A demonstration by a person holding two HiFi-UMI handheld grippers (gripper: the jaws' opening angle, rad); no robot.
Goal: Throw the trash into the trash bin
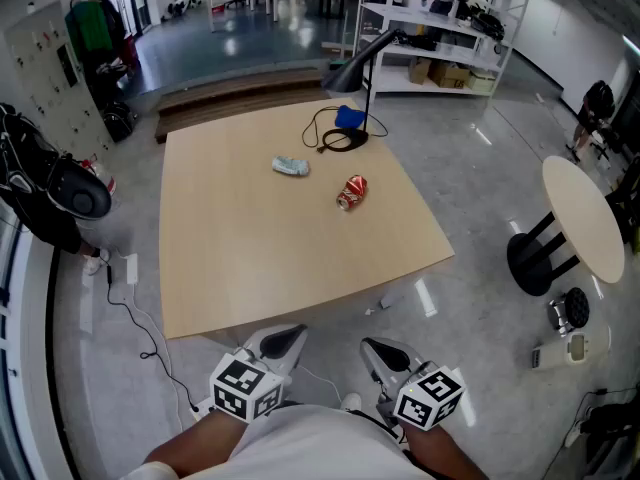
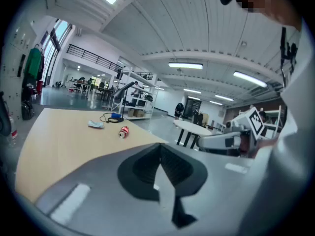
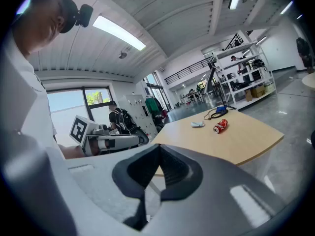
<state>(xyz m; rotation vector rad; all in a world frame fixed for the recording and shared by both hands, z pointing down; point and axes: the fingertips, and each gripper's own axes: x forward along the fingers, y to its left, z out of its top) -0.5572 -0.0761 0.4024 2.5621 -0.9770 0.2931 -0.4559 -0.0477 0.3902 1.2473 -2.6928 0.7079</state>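
We hold the left tool (image 1: 286,340) just short of the tabletop's (image 1: 240,268) near edge, its jaws together on nothing. A pale scrap (image 1: 291,167) lies far across the tabletop, with a red can (image 1: 351,192) near it on the right, both well apart from either tool. The right tool (image 1: 380,352), equally near, is closed and empty.

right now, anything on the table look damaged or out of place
Yes: a red can lies crushed on its side on the table, and a crumpled pale bottle or wrapper lies close by, to its left. Both look like litter.
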